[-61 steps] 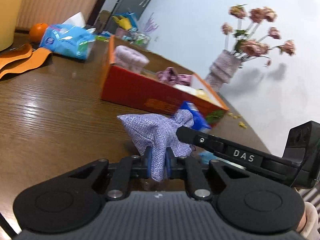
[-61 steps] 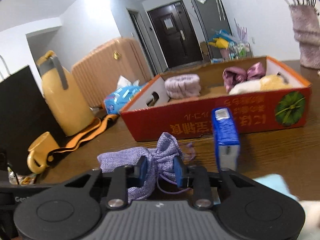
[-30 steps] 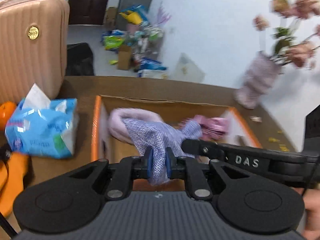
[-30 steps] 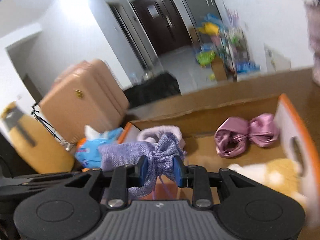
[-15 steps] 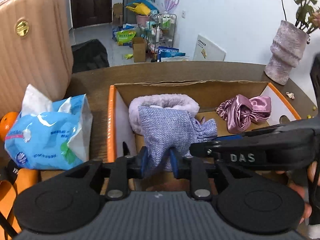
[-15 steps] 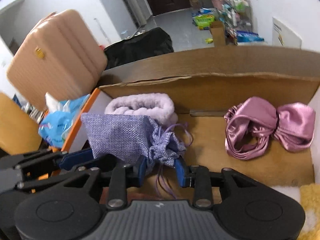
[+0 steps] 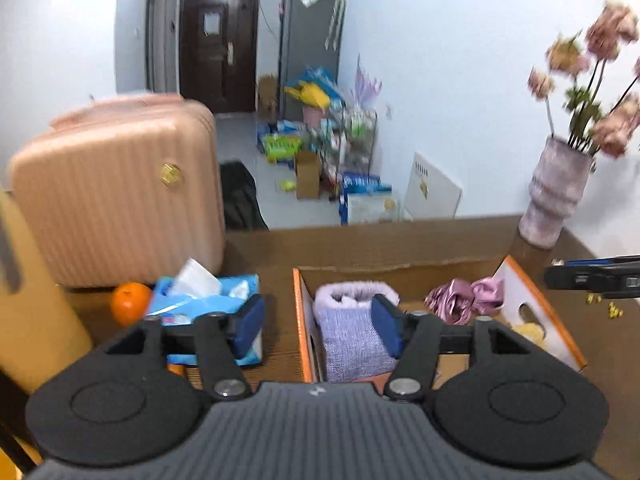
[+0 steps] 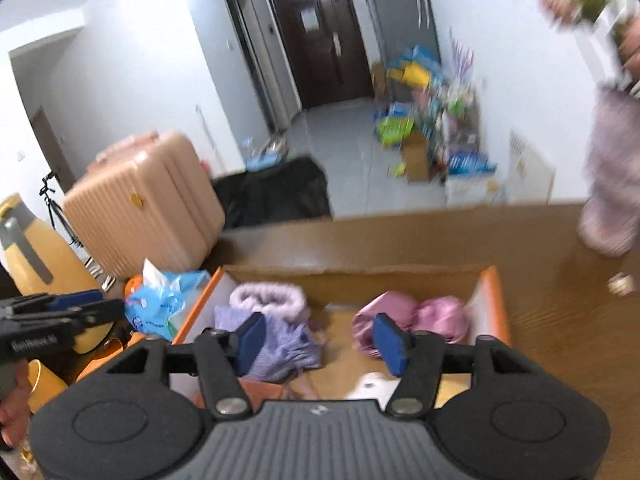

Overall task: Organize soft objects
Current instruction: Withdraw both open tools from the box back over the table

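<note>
The lilac woven pouch (image 7: pixel 352 340) lies inside the orange-rimmed cardboard box (image 7: pixel 299 312) at its left end, resting against a fluffy pale-purple band (image 8: pixel 267 296), with a pink satin scrunchie (image 8: pixel 412 312) further right and something cream and yellow near the box's front. Both sets of tongs hang above the box and grip nothing: the left tongs (image 7: pixel 318 326) are spread wide over the box's left wall, and the right tongs (image 8: pixel 320 338) are equally wide over the pouch and scrunchie. The pouch looks light and limp, a coarse cloth bag that will fold and sag wherever it is pinched, so it should bear a firm squeeze without harm. Its gathered drawstring neck (image 8: pixel 296 340), toward the box's middle, seems the best hold, since bunched fabric gives the blue pads (image 8: pixel 250 338) something thick to bite; the flat body would likely slip or drape. The satin scrunchie appears slicker and may slide from the pads. A tissue pack (image 7: pixel 208 300) and an orange (image 7: pixel 130 304) sit on the bench left of the box.
</note>
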A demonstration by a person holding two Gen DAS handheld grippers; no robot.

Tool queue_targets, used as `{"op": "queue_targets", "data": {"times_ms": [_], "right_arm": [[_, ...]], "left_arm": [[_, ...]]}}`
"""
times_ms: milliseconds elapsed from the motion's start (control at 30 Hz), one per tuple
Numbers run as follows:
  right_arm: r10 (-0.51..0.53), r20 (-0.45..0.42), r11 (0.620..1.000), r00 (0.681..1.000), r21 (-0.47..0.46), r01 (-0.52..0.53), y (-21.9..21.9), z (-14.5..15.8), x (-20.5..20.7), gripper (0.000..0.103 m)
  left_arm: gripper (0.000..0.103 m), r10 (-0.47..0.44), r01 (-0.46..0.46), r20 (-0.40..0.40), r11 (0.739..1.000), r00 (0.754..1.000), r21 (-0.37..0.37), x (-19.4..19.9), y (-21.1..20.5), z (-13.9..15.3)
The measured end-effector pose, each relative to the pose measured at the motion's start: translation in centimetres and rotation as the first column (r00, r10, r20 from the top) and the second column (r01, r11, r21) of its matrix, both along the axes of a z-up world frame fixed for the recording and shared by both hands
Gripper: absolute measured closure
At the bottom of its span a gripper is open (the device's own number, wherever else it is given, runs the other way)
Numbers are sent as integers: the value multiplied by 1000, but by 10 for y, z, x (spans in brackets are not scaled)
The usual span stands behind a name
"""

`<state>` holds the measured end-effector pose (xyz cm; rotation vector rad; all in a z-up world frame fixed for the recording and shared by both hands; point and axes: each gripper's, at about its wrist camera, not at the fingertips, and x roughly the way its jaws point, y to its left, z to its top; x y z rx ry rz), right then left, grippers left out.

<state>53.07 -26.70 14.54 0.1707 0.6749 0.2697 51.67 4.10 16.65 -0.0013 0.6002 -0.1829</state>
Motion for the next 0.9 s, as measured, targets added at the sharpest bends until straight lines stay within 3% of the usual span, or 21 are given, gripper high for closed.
{"op": "queue_targets", "data": {"times_ms": [200, 533, 733, 900], "right_arm": [[-45, 161, 992, 986, -108, 63, -27, 22, -79, 22], [-12, 326, 992, 945, -113, 52, -14, 30, -158, 17], [46, 392, 991, 919, -135, 7, -3, 10, -218, 16], [74, 415, 990, 907, -136, -18, 4, -19, -269, 12]], "left_arm": [[30, 0, -1, 118, 1000, 993, 11, -67, 0, 12], [20, -5, 1, 265, 1000, 964, 13, -150, -9, 21], [18, -3, 0, 294, 1000, 956, 11, -210, -4, -5], [17, -22, 26, 265, 1000, 964, -12, -254, -2, -39]]}}
